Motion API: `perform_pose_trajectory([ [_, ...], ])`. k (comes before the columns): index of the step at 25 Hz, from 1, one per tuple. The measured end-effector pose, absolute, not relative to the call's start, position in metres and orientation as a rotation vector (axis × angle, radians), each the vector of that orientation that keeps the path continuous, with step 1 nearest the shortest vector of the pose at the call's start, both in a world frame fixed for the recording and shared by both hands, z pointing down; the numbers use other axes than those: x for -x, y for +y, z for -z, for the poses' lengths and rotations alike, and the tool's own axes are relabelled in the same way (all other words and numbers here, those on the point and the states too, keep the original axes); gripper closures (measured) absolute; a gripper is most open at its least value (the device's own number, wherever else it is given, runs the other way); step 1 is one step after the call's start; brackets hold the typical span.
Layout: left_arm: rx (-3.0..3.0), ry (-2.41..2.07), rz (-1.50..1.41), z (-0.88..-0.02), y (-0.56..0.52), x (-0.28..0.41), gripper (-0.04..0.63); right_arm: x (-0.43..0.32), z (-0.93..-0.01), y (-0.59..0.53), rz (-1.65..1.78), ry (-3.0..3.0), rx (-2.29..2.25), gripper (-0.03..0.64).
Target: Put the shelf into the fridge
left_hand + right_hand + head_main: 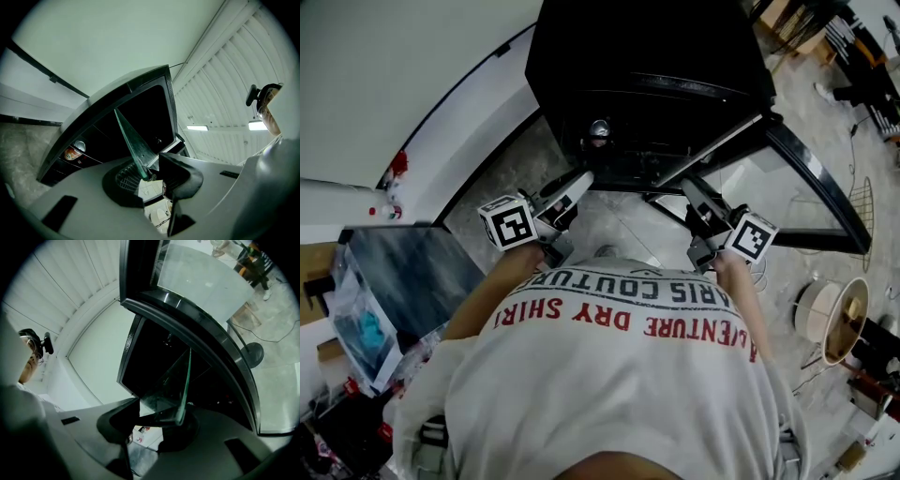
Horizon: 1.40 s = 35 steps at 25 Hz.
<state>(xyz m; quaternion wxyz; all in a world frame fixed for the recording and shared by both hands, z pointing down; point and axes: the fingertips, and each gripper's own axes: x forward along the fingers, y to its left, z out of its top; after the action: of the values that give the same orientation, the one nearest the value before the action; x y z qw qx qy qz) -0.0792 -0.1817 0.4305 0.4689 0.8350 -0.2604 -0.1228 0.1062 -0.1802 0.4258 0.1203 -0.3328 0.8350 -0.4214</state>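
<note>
Glass shelf (136,147) — pinched by left gripper (578,184), right gripper (694,193) | spans crosswise between them (neither nearer) | fridge (647,75) dead ahead.

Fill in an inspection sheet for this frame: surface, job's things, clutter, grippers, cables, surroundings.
Surface: grey marbled floor.
Job's things: clear glass shelf held in front of the open black fridge.
Clutter: round white fan on the floor; small can inside the fridge.
Grippers: left gripper and right gripper, jaws each clamped on a shelf edge.
Cables: thin lead on the floor.
Surroundings: white wall; fridge door swung open.
</note>
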Motion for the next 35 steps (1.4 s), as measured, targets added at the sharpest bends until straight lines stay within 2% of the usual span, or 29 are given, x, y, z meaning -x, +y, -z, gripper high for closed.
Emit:
perform_pose_trajectory([
  [35,-2.073,-0.720,0.254,-0.454,-0.243,0.074,0.471,-0.114,-0.452,-0.243,1.254,2.383,1.046,0.502],
])
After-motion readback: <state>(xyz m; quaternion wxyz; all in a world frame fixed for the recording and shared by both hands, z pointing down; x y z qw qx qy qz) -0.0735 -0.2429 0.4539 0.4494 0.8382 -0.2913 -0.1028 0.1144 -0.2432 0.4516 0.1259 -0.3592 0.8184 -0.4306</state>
